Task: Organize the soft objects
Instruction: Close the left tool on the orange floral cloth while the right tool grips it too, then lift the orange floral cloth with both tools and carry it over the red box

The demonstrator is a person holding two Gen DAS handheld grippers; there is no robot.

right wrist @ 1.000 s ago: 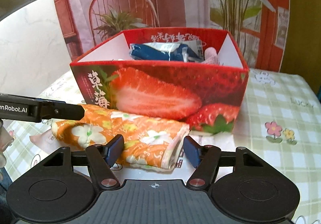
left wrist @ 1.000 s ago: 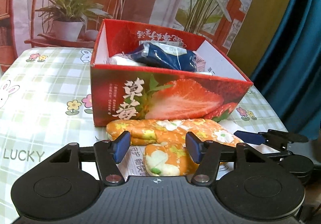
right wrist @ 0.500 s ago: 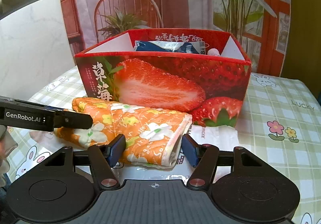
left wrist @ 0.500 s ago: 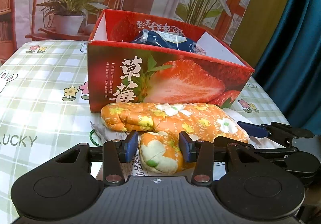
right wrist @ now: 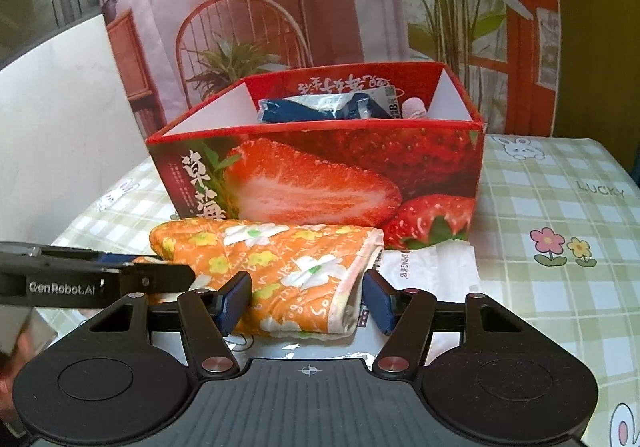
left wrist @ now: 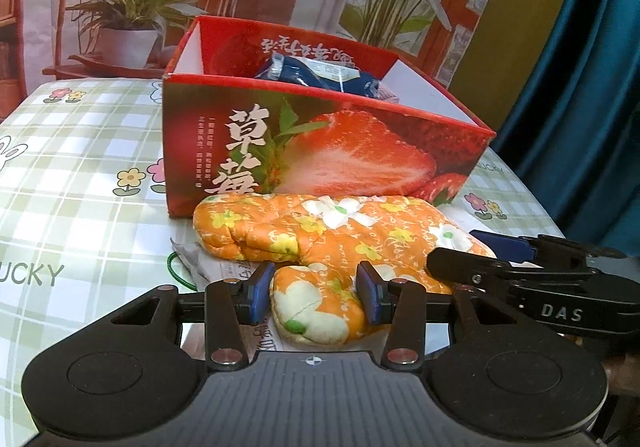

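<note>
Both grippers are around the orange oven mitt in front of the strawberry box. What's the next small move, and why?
Probably lift both grippers together, just enough to clear the box's near wall. The left gripper pinches the oven mitt by its thumb, and the right gripper brackets the cuff end, pads touching. The mitt lies on the table against the strawberry box, whose top is open with a blue packet inside.
</note>
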